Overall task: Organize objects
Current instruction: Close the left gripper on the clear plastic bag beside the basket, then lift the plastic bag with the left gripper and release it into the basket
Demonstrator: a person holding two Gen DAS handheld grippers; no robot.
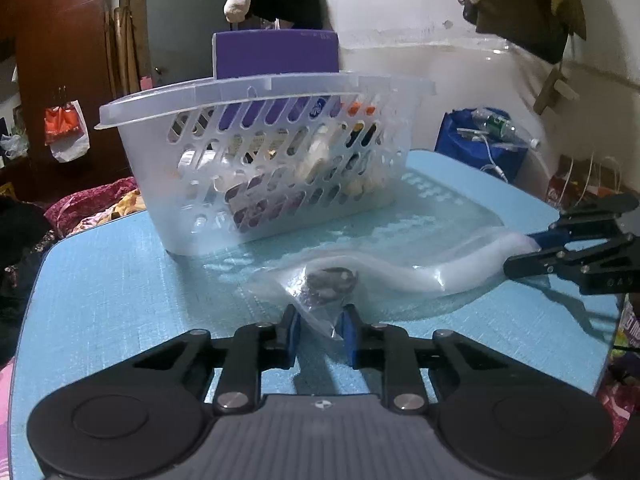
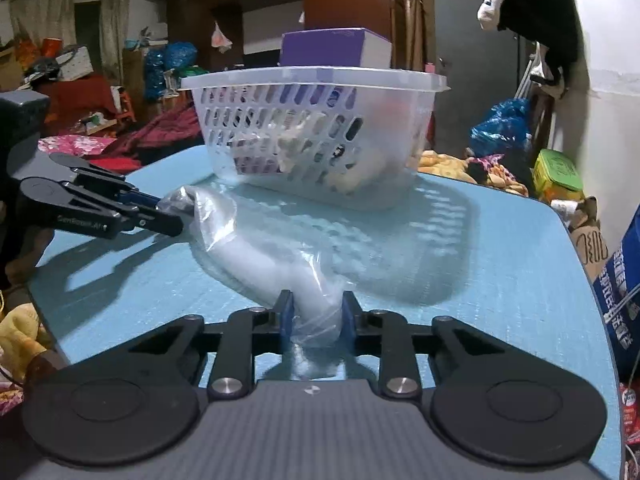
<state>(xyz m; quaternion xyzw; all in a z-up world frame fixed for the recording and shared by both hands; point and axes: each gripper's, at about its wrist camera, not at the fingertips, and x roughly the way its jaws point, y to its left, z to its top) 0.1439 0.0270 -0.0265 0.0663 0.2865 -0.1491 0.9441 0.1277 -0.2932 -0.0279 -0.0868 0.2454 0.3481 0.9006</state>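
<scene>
A clear plastic zip bag (image 1: 384,276) lies on the blue table (image 1: 120,280), with a white tube (image 1: 472,268) and dark metal bits (image 1: 330,280) inside. My left gripper (image 1: 320,330) is closed on the bag's near corner. My right gripper (image 2: 316,320) is closed on the bag's other end, around the white tube (image 2: 280,264). It shows in the left wrist view (image 1: 532,252) at the right. The left gripper shows in the right wrist view (image 2: 168,212) at the left. A clear slotted basket (image 1: 260,152) with a purple box (image 1: 276,54) and small items stands behind the bag.
The basket (image 2: 320,132) fills the far middle of the table (image 2: 500,280). A blue bag with a bottle (image 1: 480,140) stands past the table's right far corner. Bedding and clutter surround the table. A blue carton (image 2: 624,292) sits off the right edge.
</scene>
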